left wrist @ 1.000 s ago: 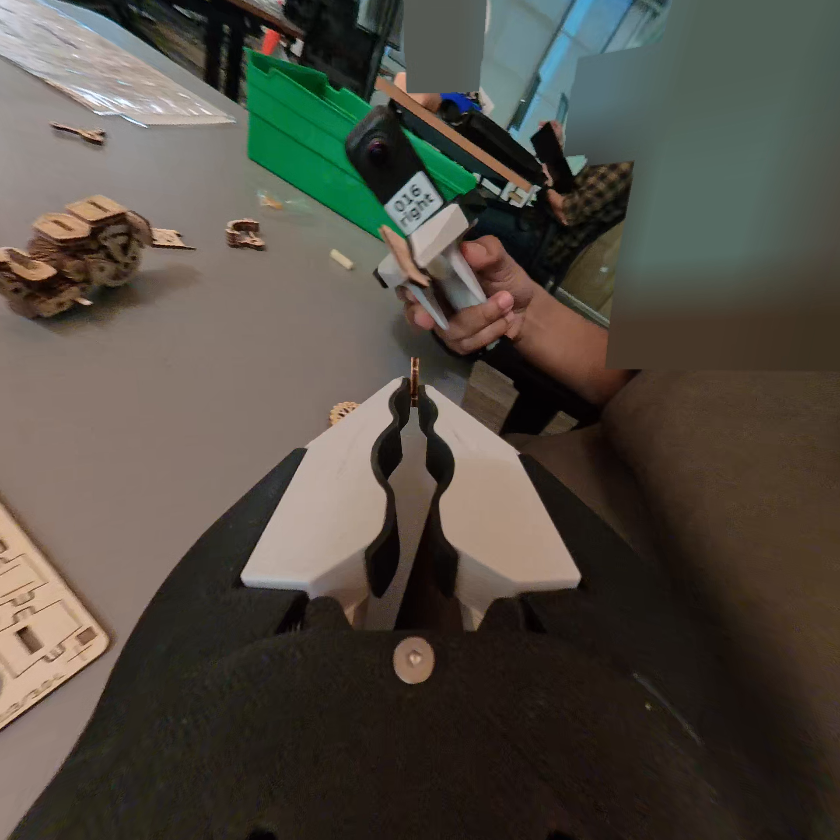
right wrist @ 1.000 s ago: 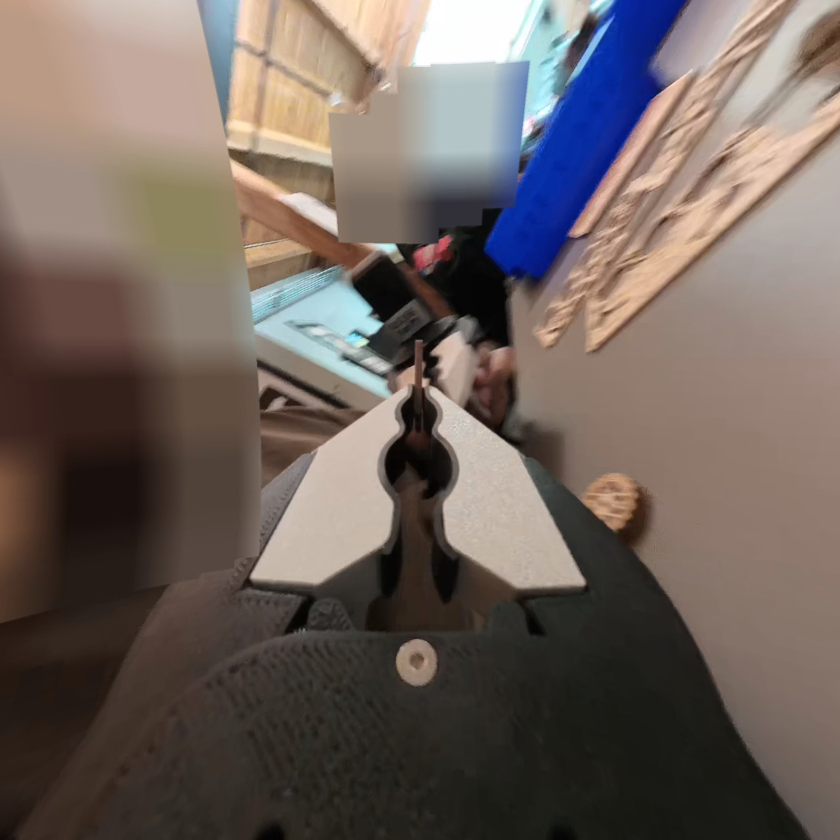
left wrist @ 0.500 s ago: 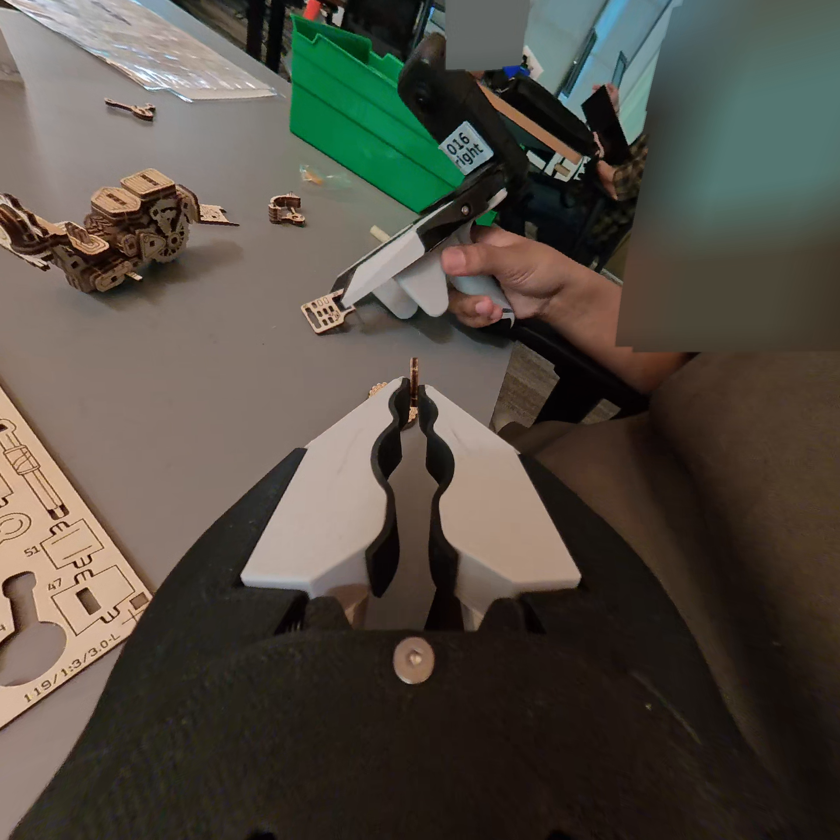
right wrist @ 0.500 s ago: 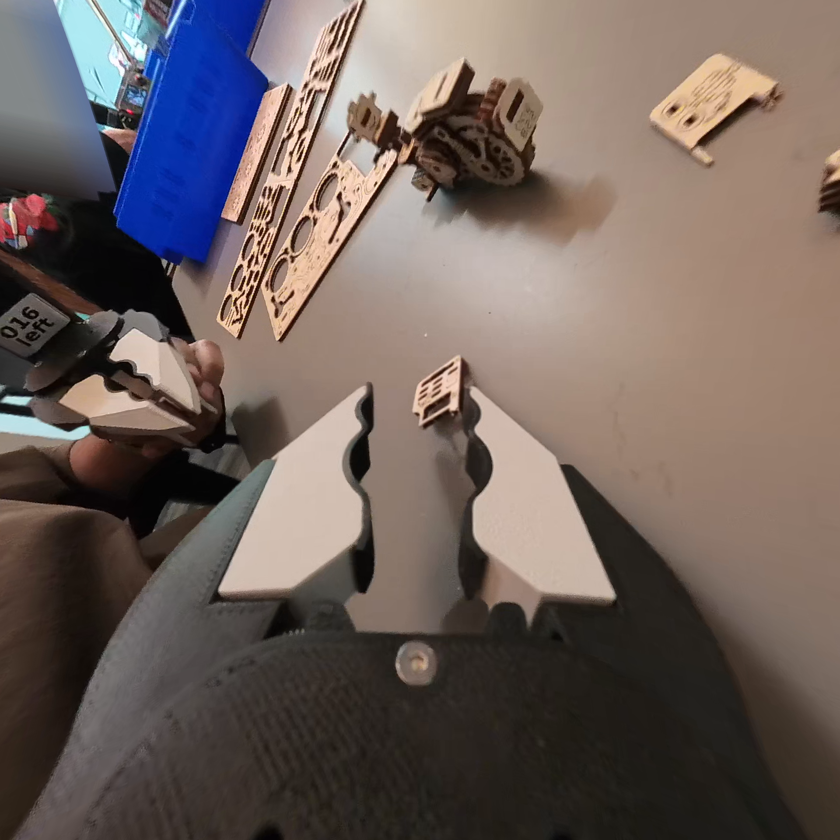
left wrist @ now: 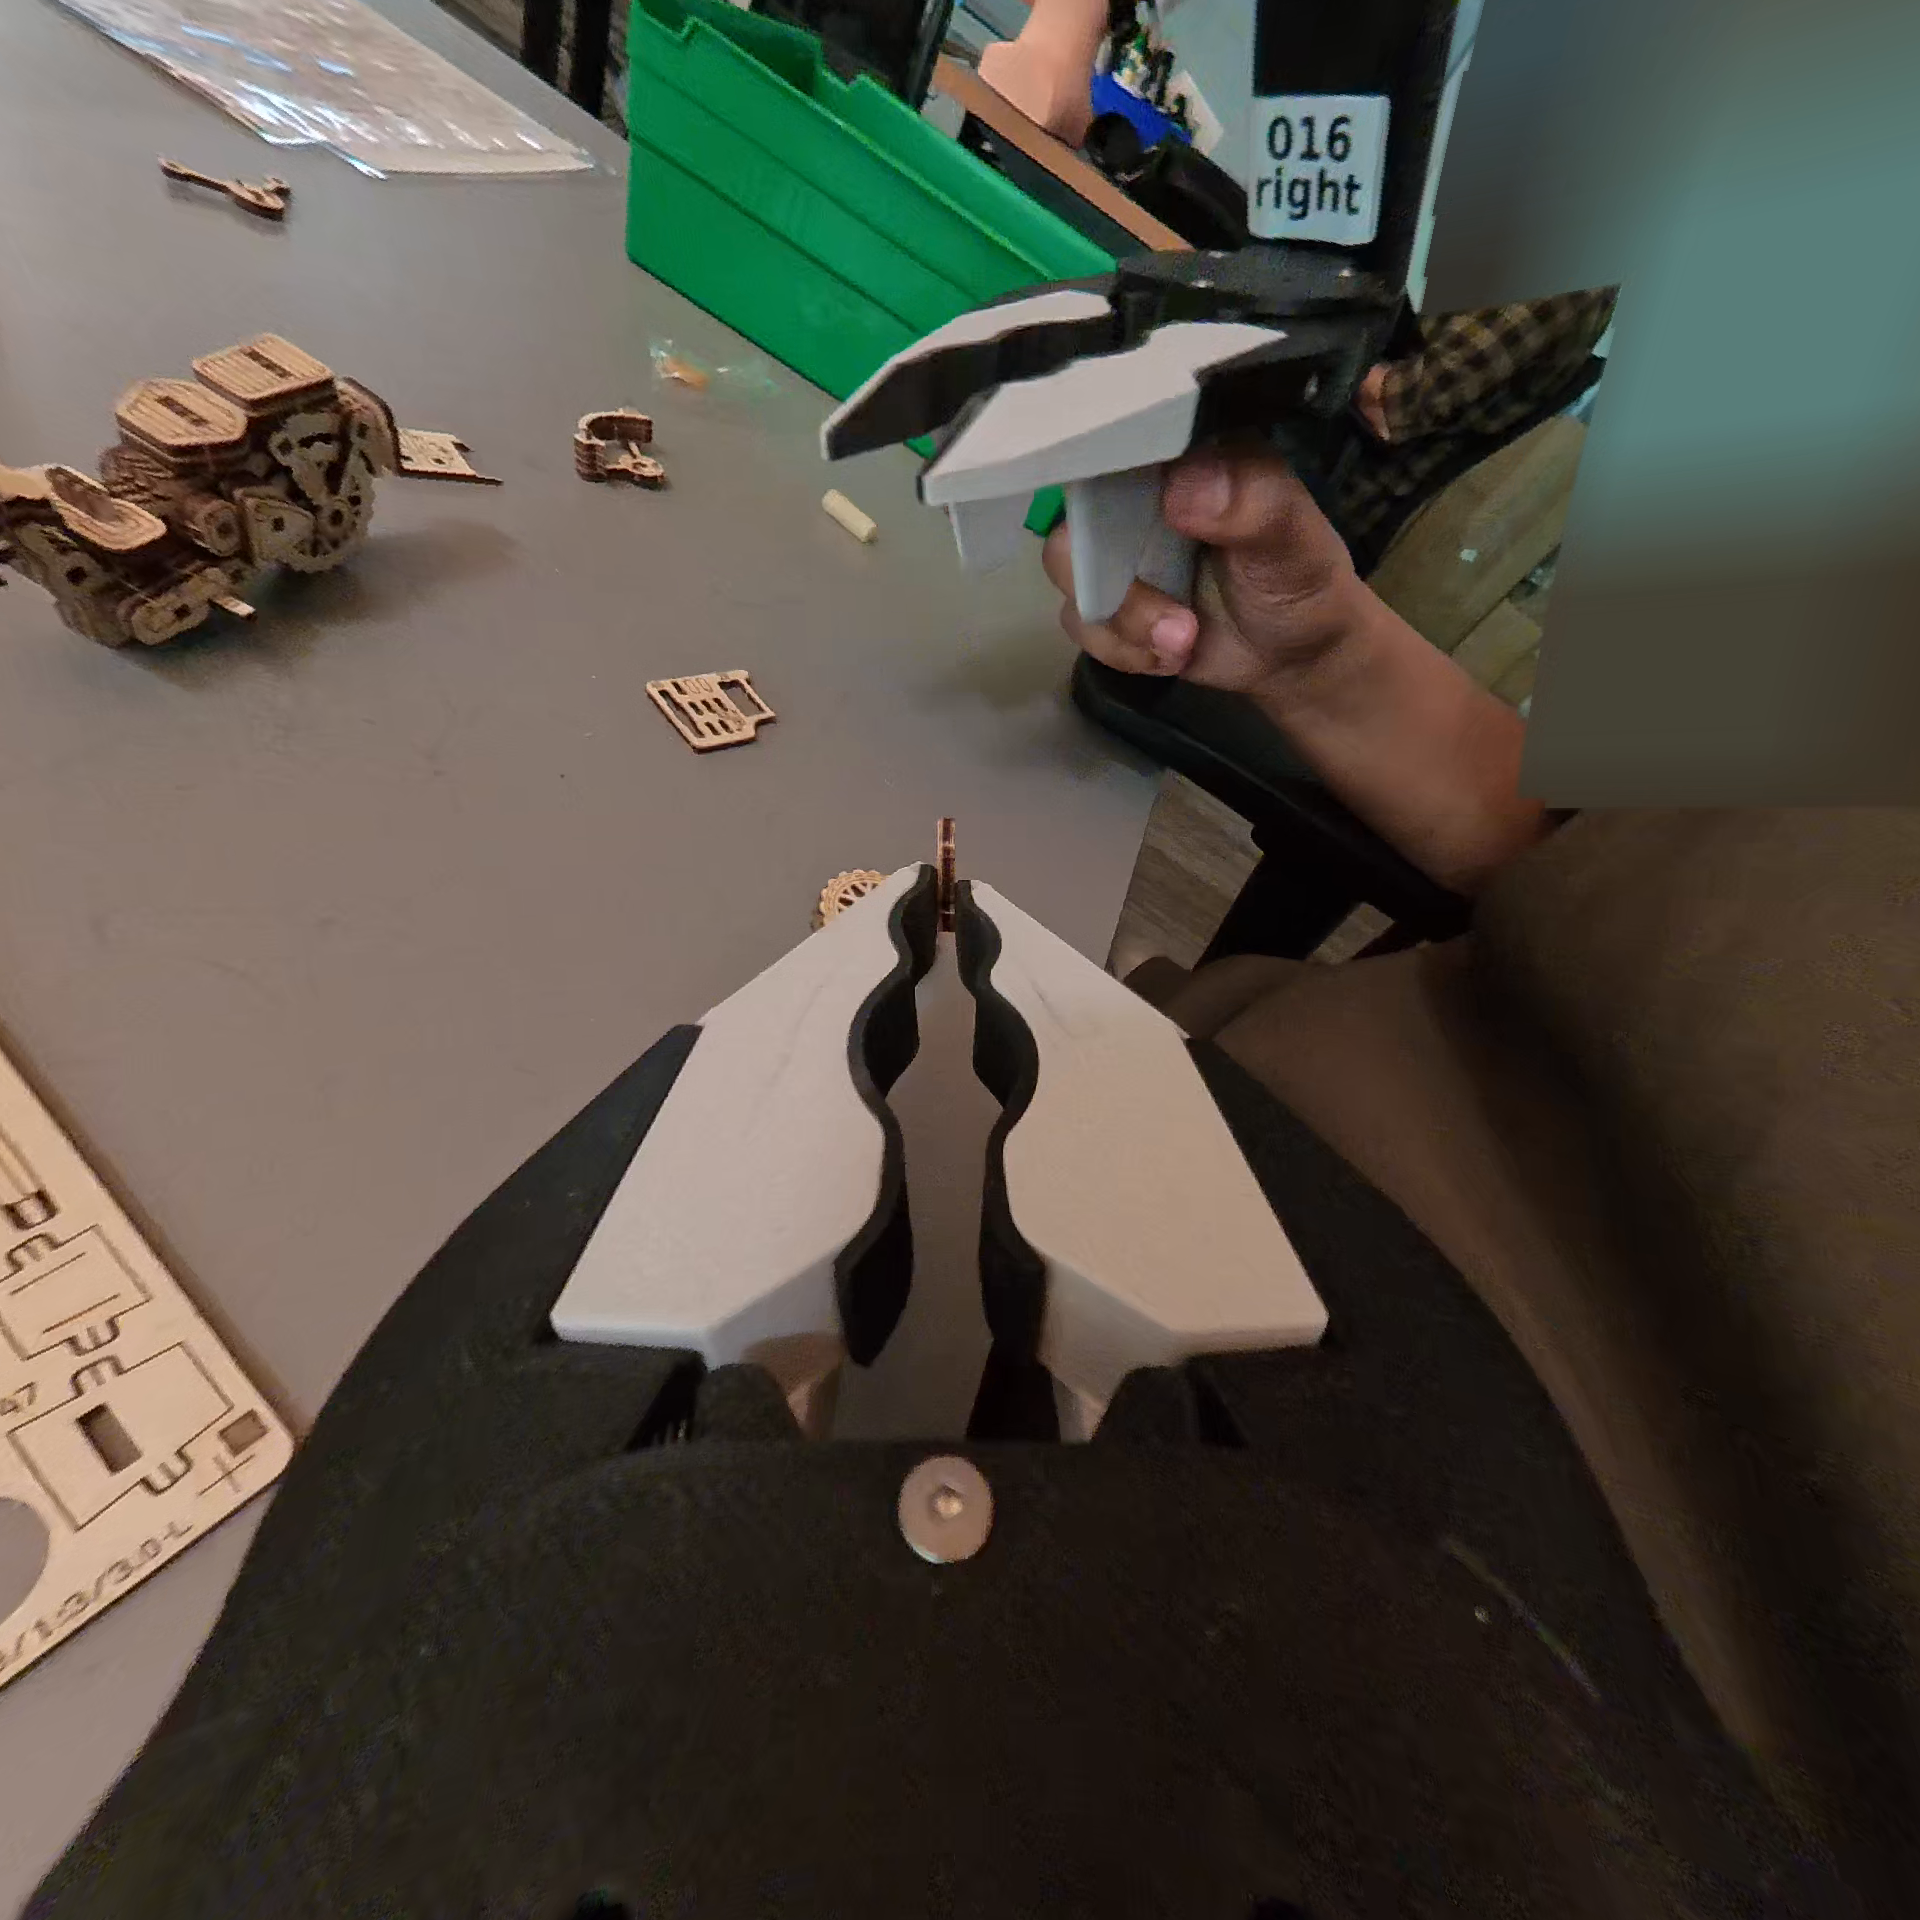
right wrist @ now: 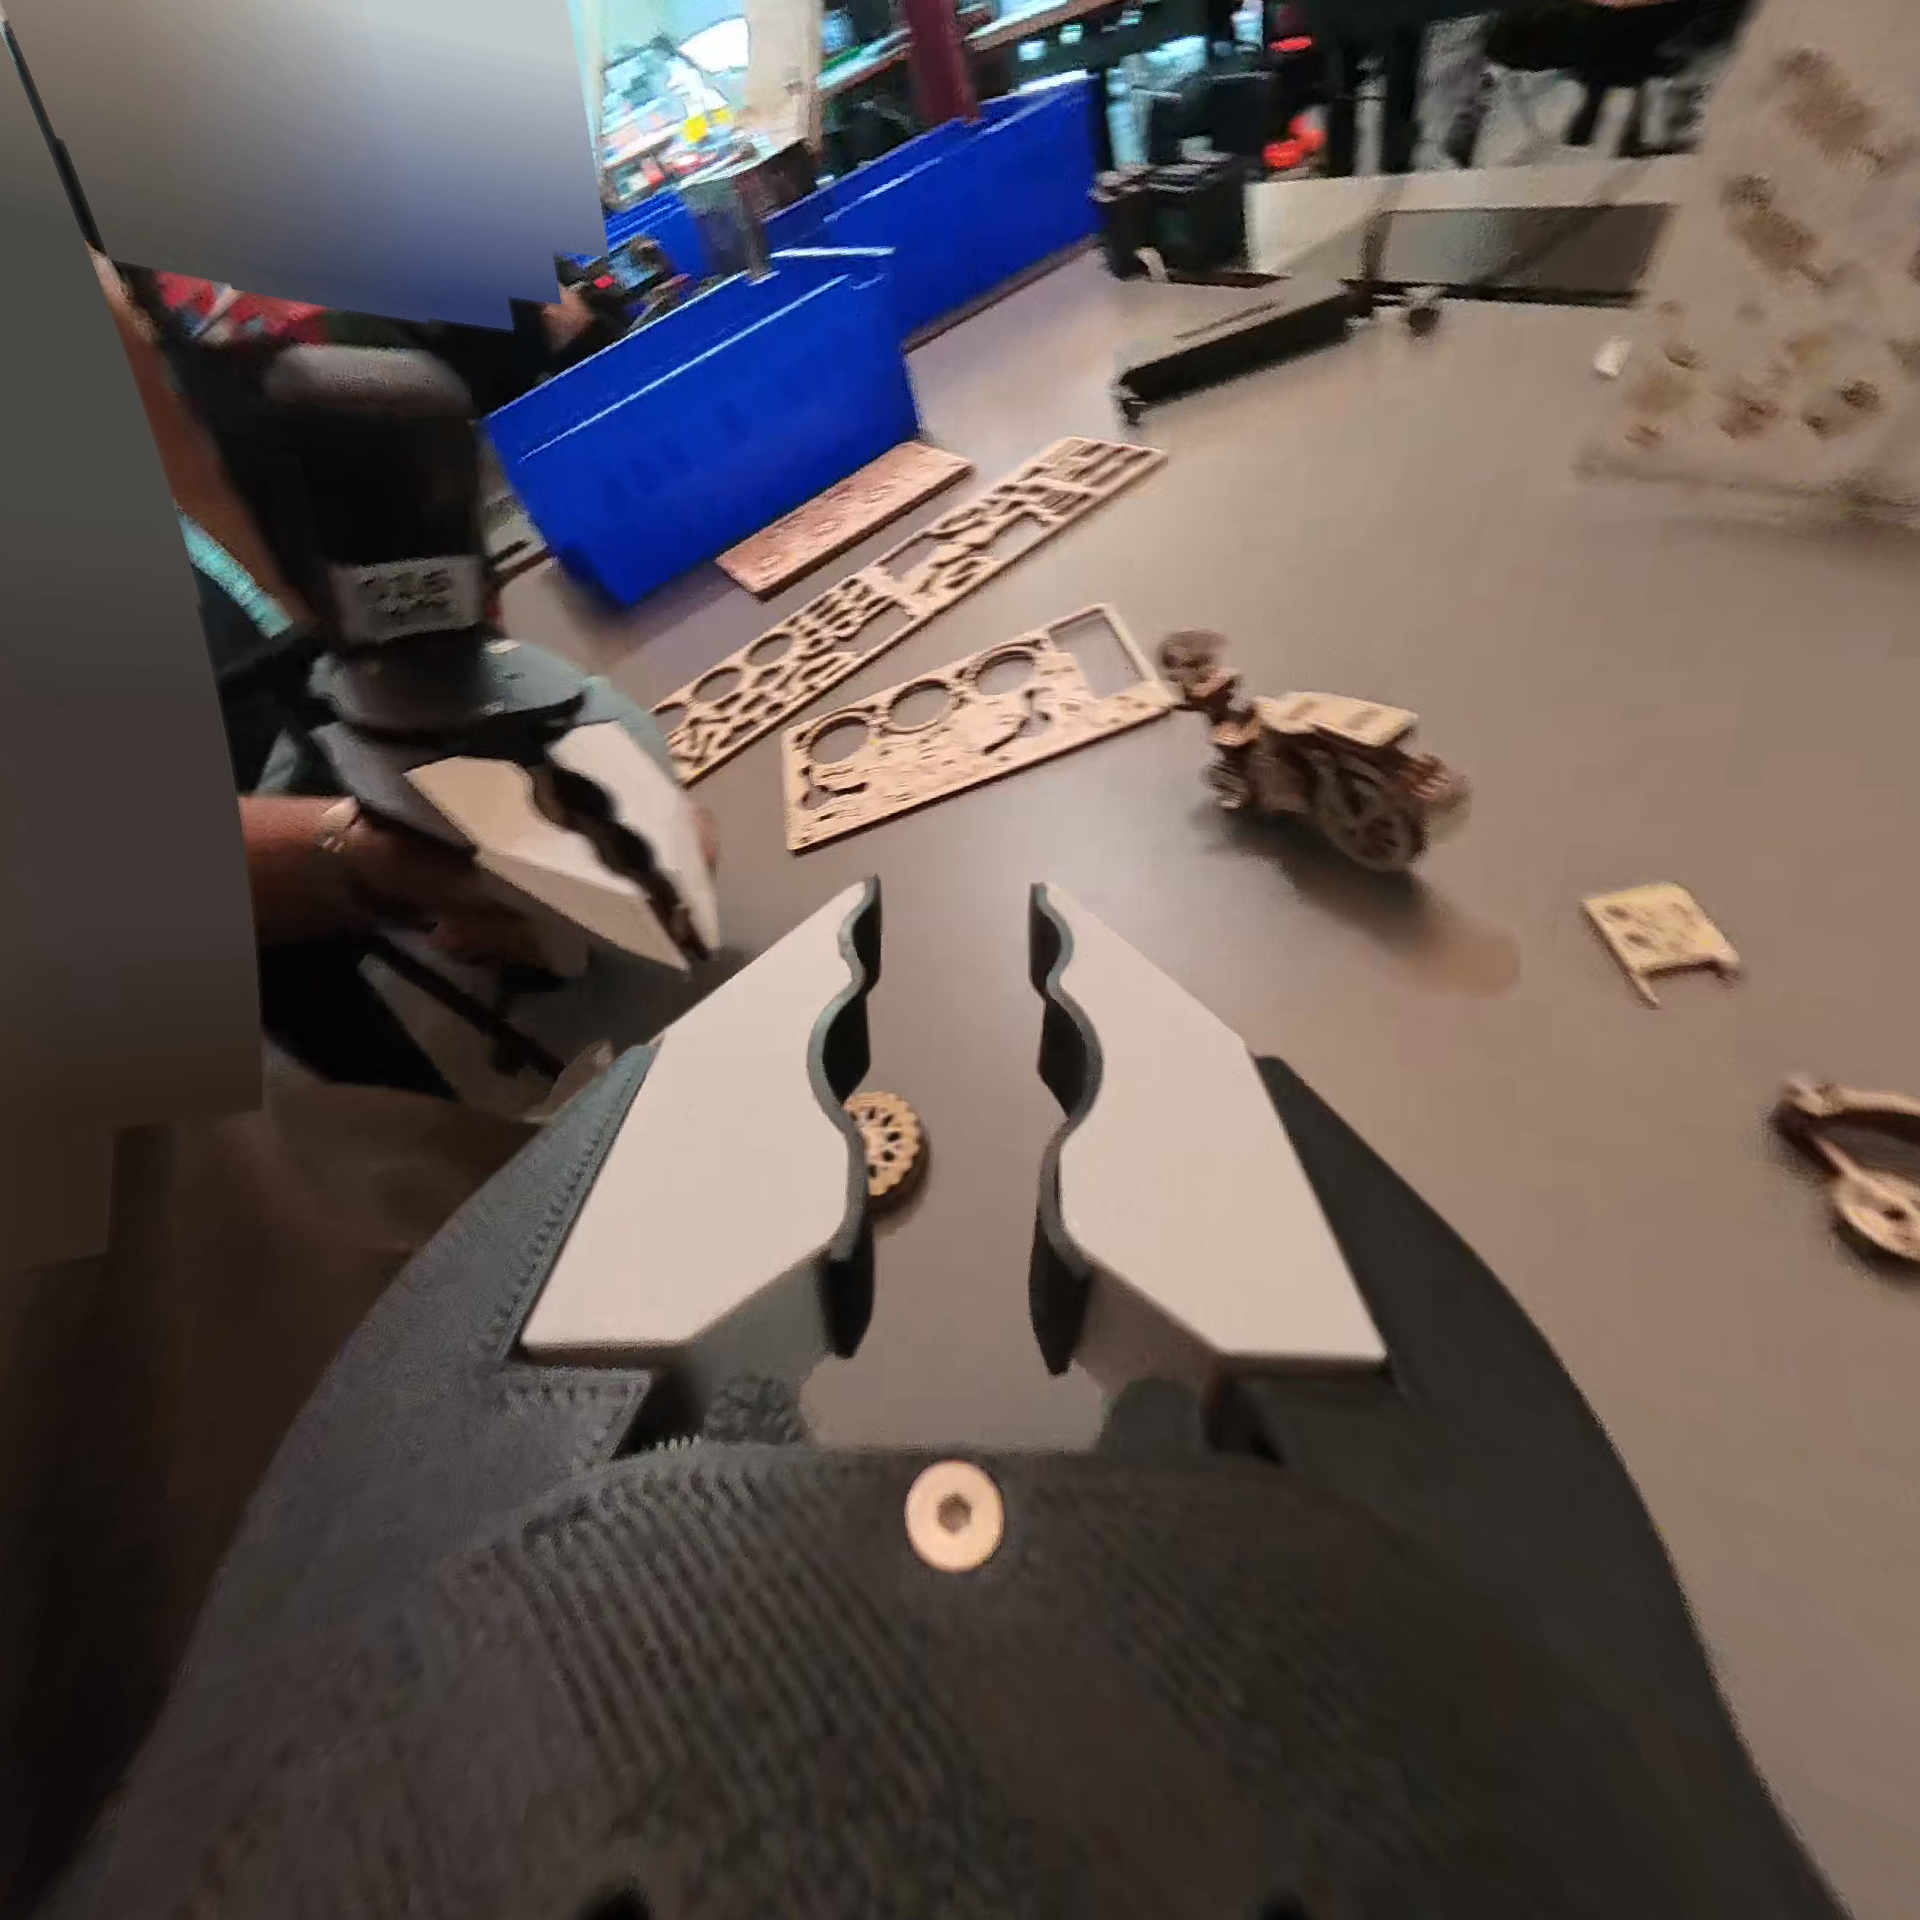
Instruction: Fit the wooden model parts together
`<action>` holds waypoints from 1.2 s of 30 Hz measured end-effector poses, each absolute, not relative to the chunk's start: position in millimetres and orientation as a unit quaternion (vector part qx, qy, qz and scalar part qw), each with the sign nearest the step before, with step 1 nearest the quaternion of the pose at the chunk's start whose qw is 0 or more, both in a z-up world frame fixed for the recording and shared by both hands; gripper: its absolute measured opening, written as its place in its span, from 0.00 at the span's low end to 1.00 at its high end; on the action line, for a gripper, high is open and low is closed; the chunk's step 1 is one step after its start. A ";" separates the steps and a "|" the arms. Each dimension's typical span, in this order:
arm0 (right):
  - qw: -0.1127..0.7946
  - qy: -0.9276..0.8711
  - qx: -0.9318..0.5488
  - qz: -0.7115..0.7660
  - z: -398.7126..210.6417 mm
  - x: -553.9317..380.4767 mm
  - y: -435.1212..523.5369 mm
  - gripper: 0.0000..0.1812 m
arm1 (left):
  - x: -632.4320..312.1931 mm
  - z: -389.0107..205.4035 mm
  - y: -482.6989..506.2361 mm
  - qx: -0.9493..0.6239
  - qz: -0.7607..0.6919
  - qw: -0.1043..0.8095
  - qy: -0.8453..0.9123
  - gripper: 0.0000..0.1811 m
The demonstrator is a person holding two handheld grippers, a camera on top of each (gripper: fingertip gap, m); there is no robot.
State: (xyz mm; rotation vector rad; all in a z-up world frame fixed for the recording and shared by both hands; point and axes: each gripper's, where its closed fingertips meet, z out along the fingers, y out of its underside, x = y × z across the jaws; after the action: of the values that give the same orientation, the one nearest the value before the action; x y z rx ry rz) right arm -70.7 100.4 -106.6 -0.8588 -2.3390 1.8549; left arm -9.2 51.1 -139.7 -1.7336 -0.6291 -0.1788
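Matt grey table [left wrist: 343, 873], pale laser-cut wooden model [left wrist: 208, 488], glossy green plastic bin [left wrist: 790, 229].

This looks like a big shared workshop or maker room. A long grey table [left wrist: 312, 831] holds thin wooden sheets [right wrist: 966, 727] with shapes cut out of them, and small wooden models [left wrist: 208, 488] made of many little pieces. A green bin [left wrist: 810, 218] and blue bins [right wrist: 707, 436] sit at the table's edges. Farther back stand more tables with tools and other people working.
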 end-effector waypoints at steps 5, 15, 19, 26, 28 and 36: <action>-0.001 -0.795 -0.179 0.579 -117.6 -34.8 73.9 0.08 | -0.9 -145.5 62.4 -0.755 -0.114 0.588 -0.267 0.01; -0.102 -0.815 -0.129 0.556 -136.9 6.1 48.1 0.02 | 27.3 -160.7 66.2 -0.785 -0.176 0.544 -0.240 0.01; -0.108 -0.824 -0.118 0.544 -142.0 10.6 47.7 0.04 | 25.7 -163.8 62.8 -0.795 -0.155 0.538 -0.233 0.01; -0.117 -0.833 -0.109 0.529 -150.5 15.7 45.9 0.04 | 23.7 -163.2 61.3 -0.795 -0.154 0.539 -0.232 0.01; -0.114 -0.837 -0.106 0.525 -152.6 16.9 44.9 0.03 | 24.9 -164.0 61.4 -0.797 -0.156 0.537 -0.229 0.01; -0.137 -0.823 -0.111 0.539 -146.2 17.6 46.0 0.01 | 21.0 -161.2 60.8 -0.787 -0.154 0.547 -0.239 0.06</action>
State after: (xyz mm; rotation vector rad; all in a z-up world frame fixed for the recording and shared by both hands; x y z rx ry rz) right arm 17.6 46.0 -146.2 -0.3836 -2.8394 1.8604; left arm 21.0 60.8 -161.2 -1.8664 -0.5668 -0.3646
